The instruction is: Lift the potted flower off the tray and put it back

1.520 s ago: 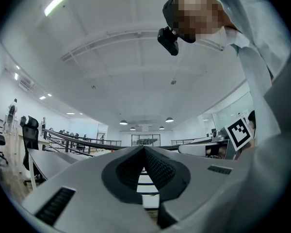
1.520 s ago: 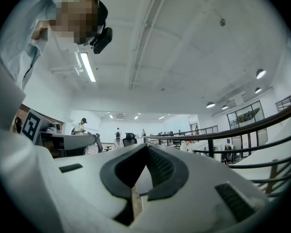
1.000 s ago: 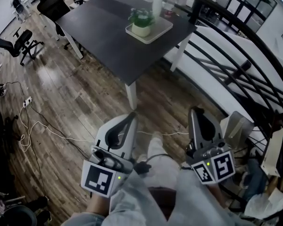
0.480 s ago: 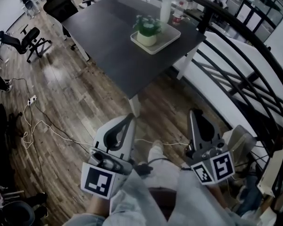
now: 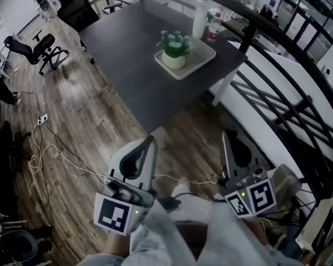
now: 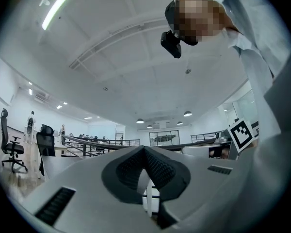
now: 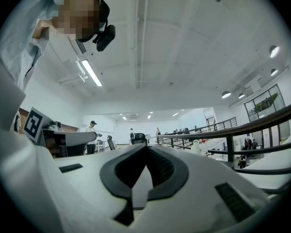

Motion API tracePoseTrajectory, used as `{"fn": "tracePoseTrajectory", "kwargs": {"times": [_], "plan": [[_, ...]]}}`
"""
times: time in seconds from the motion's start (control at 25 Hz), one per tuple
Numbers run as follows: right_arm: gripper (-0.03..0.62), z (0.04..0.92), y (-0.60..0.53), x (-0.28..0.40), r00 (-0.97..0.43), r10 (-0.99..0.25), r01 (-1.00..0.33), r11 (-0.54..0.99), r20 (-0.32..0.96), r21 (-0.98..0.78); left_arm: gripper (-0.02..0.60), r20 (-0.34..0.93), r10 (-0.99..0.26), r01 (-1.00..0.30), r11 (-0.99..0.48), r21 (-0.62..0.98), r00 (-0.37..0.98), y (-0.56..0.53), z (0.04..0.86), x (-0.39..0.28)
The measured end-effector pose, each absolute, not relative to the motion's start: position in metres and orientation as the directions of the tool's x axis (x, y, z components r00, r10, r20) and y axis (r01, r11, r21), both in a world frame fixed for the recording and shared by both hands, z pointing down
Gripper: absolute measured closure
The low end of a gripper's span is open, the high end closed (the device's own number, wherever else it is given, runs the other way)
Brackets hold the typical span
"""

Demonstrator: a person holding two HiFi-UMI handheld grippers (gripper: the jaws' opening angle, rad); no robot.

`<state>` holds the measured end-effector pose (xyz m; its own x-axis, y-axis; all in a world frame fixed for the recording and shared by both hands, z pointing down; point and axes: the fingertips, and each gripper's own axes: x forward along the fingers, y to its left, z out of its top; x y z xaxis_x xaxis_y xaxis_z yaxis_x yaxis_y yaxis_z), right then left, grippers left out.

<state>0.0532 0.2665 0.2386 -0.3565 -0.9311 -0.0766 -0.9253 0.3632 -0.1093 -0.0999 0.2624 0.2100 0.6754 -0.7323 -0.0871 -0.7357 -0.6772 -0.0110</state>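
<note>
Both grippers are clenched shut with nothing between their jaws: the left gripper (image 5: 150, 140) and the right gripper (image 5: 227, 137) are held level, low and close to our body, over the wooden floor. The potted flower (image 5: 174, 50) sits on the white tray (image 5: 197, 63) at the far right part of the dark counter (image 5: 127, 49), well apart from either gripper, so the lift has not begun. The first risk is arriving with the jaws closed: we would shove the pot instead of taking it, and it could tip or skid the tray toward the counter's right edge. The leaves spread over the pot's rim, so a high grip may crush stems instead of catching the pot wall. The pot looks round and smooth, and a grip from only one side could let it turn or slip. Just beyond the tray stand a tall white bottle (image 5: 199, 18) and a smaller bottle (image 5: 213, 29); reaching too far could knock them over. On the way in, the counter's near corner lies ahead of us, the black railing (image 5: 277, 40) runs close on the right, and loose cables (image 5: 41, 148) trail on the floor at left.
</note>
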Motion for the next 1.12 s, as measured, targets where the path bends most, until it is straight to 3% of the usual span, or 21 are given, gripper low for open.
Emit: {"fn": "tracePoseTrajectory", "kwargs": {"times": [0.48,1.12], "plan": [[0.597,0.255,0.236,0.102,-0.353,-0.934,-0.926,0.358,-0.060,-0.124,0.583,-0.083,-0.745,-0.749,-0.661,-0.042,0.662,0.223,0.217,-0.060],[0.597,0.264,0.205,0.116,-0.320,-0.946,-0.938,0.324,-0.052,-0.126,0.583,-0.100,-0.724,-0.730,-0.682,-0.043,0.682,0.182,0.221,-0.043]]}}
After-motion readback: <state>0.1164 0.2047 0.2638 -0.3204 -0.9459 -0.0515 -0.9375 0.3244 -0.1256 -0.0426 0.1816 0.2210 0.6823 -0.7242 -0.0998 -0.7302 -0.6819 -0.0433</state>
